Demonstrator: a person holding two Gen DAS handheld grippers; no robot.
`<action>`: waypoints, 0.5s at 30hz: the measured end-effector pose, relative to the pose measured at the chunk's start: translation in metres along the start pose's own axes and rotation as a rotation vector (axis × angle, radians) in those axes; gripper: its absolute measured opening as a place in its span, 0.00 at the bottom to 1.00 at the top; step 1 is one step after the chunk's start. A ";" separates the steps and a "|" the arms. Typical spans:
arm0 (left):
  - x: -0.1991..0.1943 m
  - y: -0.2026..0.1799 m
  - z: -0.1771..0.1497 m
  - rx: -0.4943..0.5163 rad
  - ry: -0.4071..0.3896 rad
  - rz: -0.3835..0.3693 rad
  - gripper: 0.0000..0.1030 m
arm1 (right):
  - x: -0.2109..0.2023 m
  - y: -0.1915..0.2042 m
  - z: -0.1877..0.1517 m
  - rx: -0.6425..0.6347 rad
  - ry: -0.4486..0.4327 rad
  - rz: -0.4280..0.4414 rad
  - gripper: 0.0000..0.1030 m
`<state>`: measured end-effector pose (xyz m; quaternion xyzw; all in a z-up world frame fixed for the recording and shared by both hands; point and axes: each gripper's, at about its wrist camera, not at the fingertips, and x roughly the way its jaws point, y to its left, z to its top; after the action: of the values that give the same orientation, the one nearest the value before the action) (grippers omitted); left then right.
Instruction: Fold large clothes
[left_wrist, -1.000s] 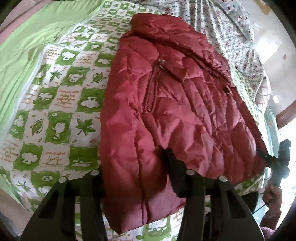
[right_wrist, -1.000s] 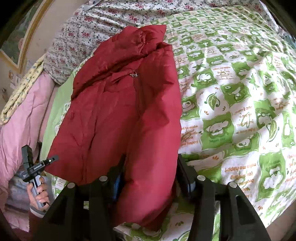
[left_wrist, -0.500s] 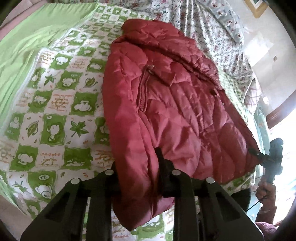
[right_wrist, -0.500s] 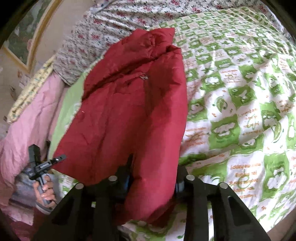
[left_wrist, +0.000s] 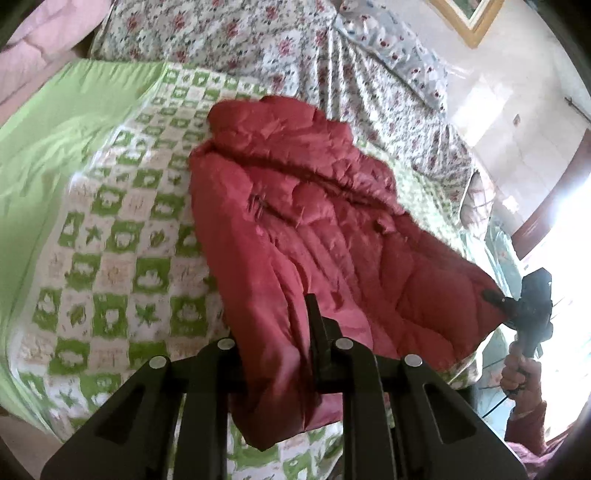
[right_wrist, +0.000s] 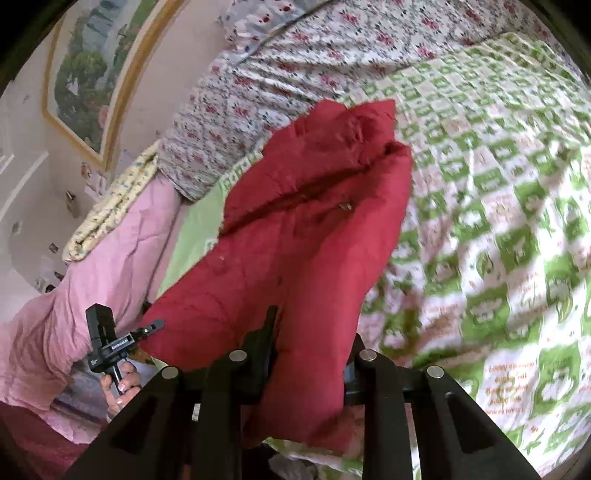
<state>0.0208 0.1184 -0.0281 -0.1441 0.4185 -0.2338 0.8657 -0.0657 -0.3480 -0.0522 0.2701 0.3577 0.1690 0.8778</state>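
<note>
A red quilted jacket lies lengthwise on a bed, its collar end toward the flowered bedspread at the head and its hem toward the near edge. Under it is a green-and-white checked quilt printed with leaves and small figures. The left gripper is closed on one bottom corner of the jacket, with the puffy fabric bunched between its two black fingers and hanging below them. The right gripper pinches the other bottom corner in the same way, a thick fold of red cloth squeezed between its fingers. Between the two grips the hem is raised off the quilt, while the upper part of the jacket rests on the bed. A zipper pull shows near the chest. In the left wrist view the right gripper appears at the far right, held by a hand; in the right wrist view the left gripper sits at lower left in the other hand. A pink blanket lies beside the bed, and a framed picture hangs on the wall.
</note>
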 end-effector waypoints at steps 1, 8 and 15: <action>-0.002 -0.002 0.007 0.006 -0.015 -0.005 0.16 | -0.001 0.002 0.006 -0.007 -0.008 0.009 0.23; -0.015 -0.015 0.075 0.054 -0.144 0.002 0.16 | -0.003 0.016 0.066 -0.048 -0.107 0.022 0.22; 0.008 -0.009 0.135 0.005 -0.217 0.055 0.16 | 0.013 0.014 0.134 -0.021 -0.200 -0.014 0.22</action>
<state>0.1291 0.1140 0.0527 -0.1547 0.3253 -0.1940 0.9125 0.0376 -0.3781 0.0290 0.2737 0.2682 0.1386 0.9132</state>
